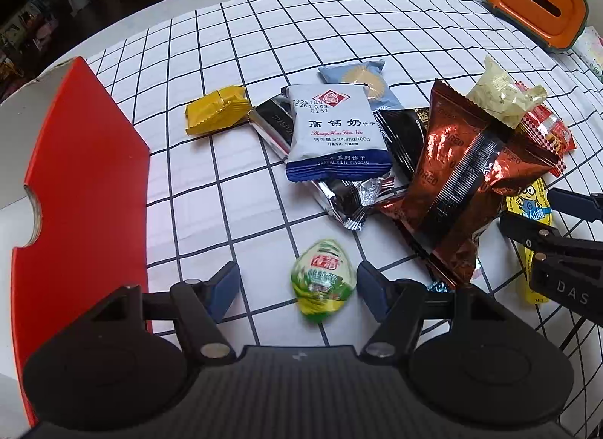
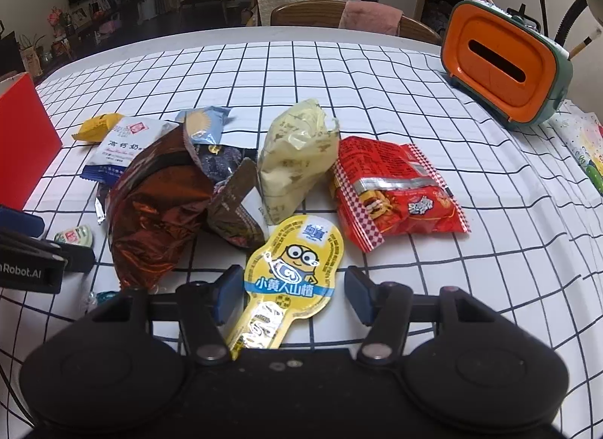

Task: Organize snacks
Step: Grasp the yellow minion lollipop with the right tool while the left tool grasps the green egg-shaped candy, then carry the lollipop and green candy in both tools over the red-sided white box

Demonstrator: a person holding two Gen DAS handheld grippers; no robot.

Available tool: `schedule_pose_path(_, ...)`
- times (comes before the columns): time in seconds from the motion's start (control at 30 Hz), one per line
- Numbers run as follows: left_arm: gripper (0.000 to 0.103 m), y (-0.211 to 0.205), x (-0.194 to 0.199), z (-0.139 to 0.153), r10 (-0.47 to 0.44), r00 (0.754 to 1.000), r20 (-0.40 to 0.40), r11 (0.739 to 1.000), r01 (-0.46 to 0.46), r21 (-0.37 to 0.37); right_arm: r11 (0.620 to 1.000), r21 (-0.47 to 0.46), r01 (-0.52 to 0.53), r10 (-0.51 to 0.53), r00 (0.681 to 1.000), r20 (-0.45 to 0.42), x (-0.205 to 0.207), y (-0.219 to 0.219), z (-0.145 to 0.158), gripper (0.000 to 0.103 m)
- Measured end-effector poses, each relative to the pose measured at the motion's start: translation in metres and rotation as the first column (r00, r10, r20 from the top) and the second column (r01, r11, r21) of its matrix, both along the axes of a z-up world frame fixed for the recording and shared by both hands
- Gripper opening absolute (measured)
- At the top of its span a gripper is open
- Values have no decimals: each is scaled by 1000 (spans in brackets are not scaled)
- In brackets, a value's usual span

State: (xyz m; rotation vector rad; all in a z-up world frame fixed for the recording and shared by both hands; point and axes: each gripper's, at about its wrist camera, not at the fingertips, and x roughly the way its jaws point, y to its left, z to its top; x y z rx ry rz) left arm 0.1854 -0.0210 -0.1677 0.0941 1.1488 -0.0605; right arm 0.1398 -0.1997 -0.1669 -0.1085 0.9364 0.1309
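A pile of snack packets lies on the checked tablecloth [image 1: 264, 43]. My left gripper [image 1: 297, 284] is open around a small green egg-shaped packet [image 1: 323, 282] that lies between its jaws, untouched. My right gripper [image 2: 288, 293] is open around a yellow minion-print packet [image 2: 290, 277]; its left pad [image 2: 226, 299] is close against the packet's edge. A copper Oreo bag [image 1: 463, 182], also in the right wrist view [image 2: 158, 209], stands between both. A white-and-blue biscuit packet [image 1: 335, 133] and a yellow packet [image 1: 216, 109] lie further back.
A red box [image 1: 83, 175] stands at the left, also in the right wrist view [image 2: 22, 145]. An orange-and-green tissue holder [image 2: 501, 73] stands at the far right. A red packet [image 2: 395, 190] and a cream bag [image 2: 297, 160] lie ahead of my right gripper.
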Motion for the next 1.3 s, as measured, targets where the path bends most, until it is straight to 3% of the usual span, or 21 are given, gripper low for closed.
schedule_pose_path(0.1,64,1,3,0,2,1000,-3,1000,-2,-17,1000,-8,-9,9,1000,3,1,0,-1,54)
schedule_pose_path(0.33,35,-1,0,2,-4,1000,2,999,5,-41,1000,6,-11,11,1000,12,-2,-3,-1,51)
schedule_pose_path(0.77,34,2,-20,10,72,997,3,996,-72,-56,997,70,-36,34,999,21,-29,-17,16,51)
schedule_pose_path(1.03,34,3,-47,37,124,991,41,989,-120,-89,987,136,-91,87,996,35,-54,-27,50,51)
schedule_pose_path(1.3,34,14,-81,73,182,979,88,978,-171,-118,955,195,-224,215,974,70,-77,-17,89,51)
